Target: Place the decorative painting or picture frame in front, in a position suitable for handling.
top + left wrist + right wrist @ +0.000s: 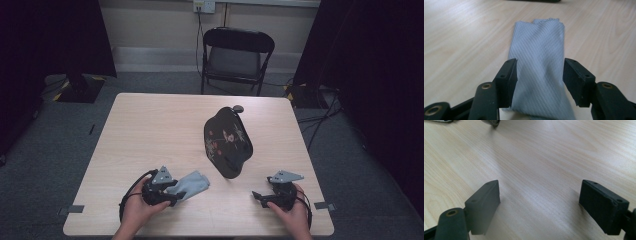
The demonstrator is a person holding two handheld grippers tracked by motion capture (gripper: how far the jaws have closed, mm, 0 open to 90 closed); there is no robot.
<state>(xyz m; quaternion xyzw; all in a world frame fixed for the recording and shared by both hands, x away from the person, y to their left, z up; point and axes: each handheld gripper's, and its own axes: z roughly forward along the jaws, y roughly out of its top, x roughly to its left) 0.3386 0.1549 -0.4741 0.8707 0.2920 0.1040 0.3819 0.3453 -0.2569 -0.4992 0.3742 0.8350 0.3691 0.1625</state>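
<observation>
Cloth (537,67), pale blue and folded, is lying flat near the desk's (150,125) left front edge, between the parted jaws of the left hand-held gripper (176,194) (pads flanking it, not visibly pressing). Right hand-held gripper (257,196) is resting wide apart over bare wood, holding nothing. A dark patterned pouch (227,141) is sitting farther back.

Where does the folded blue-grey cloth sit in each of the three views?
High view: the cloth lies near the table's front edge, just ahead of the left gripper.
Left gripper view: cloth centre frame, running between the open jaws.
Right gripper view: not in it.
Shared landmark: the light wooden table.
</observation>
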